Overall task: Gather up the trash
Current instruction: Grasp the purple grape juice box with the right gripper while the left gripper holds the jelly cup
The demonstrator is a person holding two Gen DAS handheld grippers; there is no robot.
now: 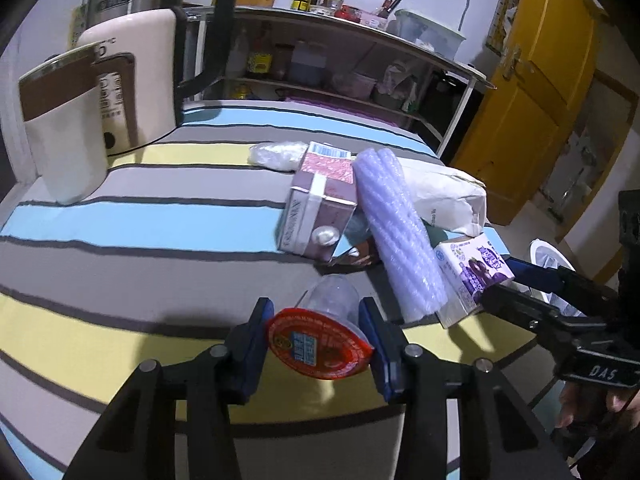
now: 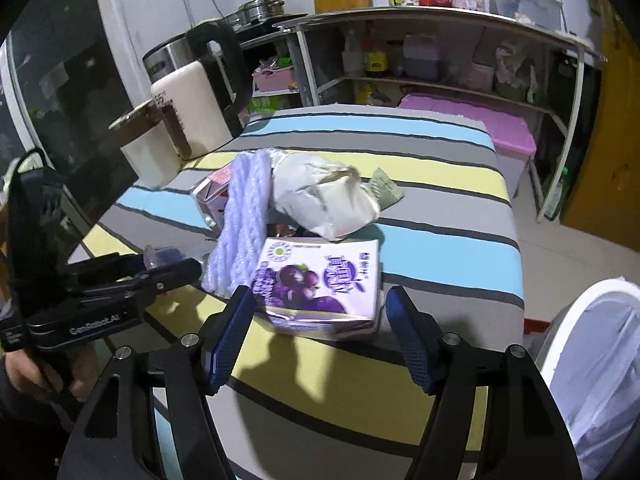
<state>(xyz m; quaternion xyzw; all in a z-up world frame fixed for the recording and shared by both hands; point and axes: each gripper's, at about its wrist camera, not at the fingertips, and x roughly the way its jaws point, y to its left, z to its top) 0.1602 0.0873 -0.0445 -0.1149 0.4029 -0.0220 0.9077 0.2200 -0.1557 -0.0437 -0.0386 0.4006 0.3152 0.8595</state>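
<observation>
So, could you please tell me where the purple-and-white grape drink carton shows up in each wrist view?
Left wrist view: the purple-and-white grape drink carton is right of centre, at the table edge, with the right gripper at it.
Right wrist view: lower centre, between the open fingers of the gripper.
Shared landmark: the pale lilac bubble-wrap roll, right beside the carton.

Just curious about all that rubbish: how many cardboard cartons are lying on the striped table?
2: a pink carton mid-table, and a purple grape drink carton between the right claw's open fingers. Others may hide under the pile.
</observation>
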